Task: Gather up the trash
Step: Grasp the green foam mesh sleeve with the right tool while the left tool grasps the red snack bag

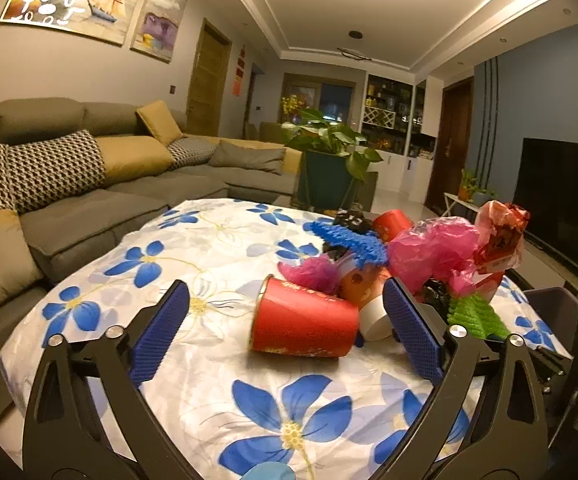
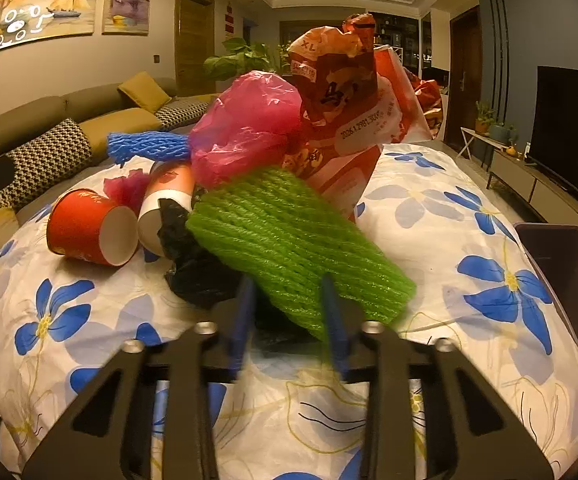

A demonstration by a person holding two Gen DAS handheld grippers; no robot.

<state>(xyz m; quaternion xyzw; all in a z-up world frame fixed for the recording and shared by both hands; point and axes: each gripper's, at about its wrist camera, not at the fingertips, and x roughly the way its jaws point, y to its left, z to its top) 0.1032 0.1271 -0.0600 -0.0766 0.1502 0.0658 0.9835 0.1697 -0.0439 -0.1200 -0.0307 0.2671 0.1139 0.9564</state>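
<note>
The green net [image 2: 289,240] lies dead ahead of the right gripper [image 2: 289,308], its long axis slanting away to the left; the narrowly parted jaws straddle its near end. The left gripper [image 1: 285,320], spread wide, frames the red cup [image 1: 303,320] left of the net.

Your left hand-held gripper [image 1: 285,336] has black, triangular cut-out arms with silver screws at the joints and blue textured finger pads [image 1: 161,332]. Your right hand-held gripper [image 2: 287,320] is built the same: black frame, silver screws, thin blue fingers [image 2: 335,320].
</note>
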